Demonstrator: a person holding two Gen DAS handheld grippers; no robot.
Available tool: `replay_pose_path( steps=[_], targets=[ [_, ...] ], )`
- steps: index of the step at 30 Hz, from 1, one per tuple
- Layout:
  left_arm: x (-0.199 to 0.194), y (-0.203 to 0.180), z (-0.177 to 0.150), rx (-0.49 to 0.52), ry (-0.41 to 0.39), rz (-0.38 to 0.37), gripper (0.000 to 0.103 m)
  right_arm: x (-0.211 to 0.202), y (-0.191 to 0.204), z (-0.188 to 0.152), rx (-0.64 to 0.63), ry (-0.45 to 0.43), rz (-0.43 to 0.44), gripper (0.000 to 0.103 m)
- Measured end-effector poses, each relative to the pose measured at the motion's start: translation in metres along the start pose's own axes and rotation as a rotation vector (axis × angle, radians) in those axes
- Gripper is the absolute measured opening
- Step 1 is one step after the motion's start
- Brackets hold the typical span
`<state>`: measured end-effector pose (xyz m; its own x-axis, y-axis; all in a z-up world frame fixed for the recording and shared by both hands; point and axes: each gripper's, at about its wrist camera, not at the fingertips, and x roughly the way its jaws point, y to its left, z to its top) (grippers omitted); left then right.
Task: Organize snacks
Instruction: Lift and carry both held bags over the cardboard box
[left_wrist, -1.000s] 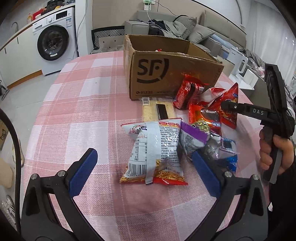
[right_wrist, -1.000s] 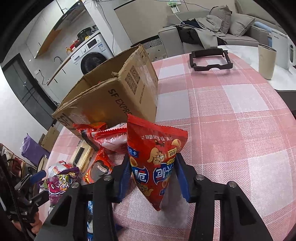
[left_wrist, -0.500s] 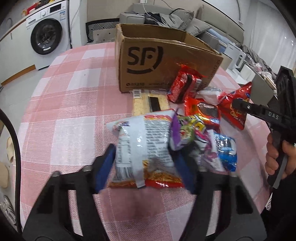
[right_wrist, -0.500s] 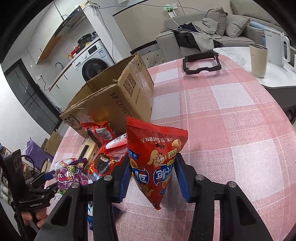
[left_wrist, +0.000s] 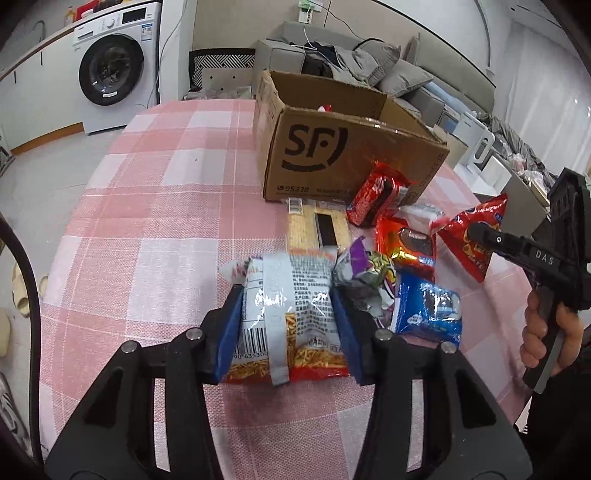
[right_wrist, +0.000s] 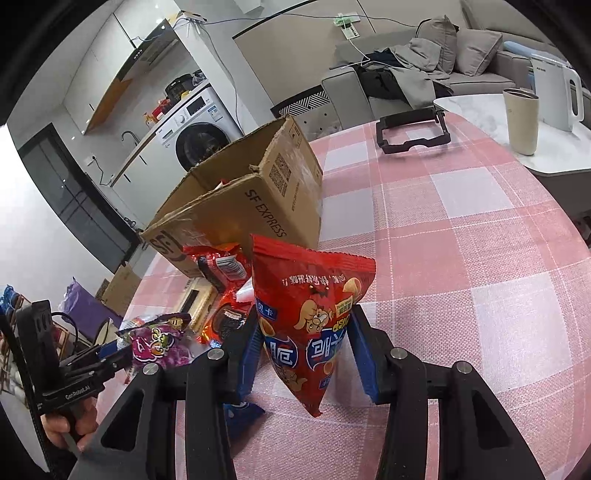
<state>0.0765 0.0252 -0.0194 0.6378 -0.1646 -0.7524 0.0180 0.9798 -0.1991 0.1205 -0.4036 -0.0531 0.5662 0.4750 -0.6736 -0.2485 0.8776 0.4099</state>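
Observation:
My left gripper is shut on a silver and red bag of stick snacks, held just above the pink checked tablecloth. My right gripper is shut on a red triangular snack bag and holds it up off the cloth; it also shows in the left wrist view. An open SF cardboard box stands behind the snack pile, also seen in the right wrist view. On the cloth lie a purple bag, a blue cookie pack, a red cookie pack and a cracker pack.
A black frame lies at the table's far side. A beige cup and a white kettle stand on a side table beyond the edge. A washing machine and a grey sofa stand behind.
My left gripper closed on the stick snack bag and lifted it slightly. My right gripper rose with the red bag held throughout.

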Motion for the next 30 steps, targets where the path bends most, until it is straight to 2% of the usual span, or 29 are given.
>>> replay_pose_path(
  steps=[8,16,19,30],
  targets=[
    [-0.006,0.0,-0.002,0.018,-0.008,0.008,0.042,-0.003,0.004,-0.002,-0.007,-0.002,0.005,0.046],
    [0.019,-0.001,-0.015,0.034,0.098,0.031,0.049,-0.002,0.003,-0.004,-0.005,0.007,0.01,0.046],
    [0.017,0.001,-0.015,0.018,0.078,0.014,0.044,-0.003,0.002,-0.004,-0.002,0.006,0.012,0.046],
    [-0.015,0.013,-0.002,-0.035,-0.023,0.034,0.043,-0.016,0.011,-0.003,-0.018,-0.032,0.04,0.046]
  ],
)
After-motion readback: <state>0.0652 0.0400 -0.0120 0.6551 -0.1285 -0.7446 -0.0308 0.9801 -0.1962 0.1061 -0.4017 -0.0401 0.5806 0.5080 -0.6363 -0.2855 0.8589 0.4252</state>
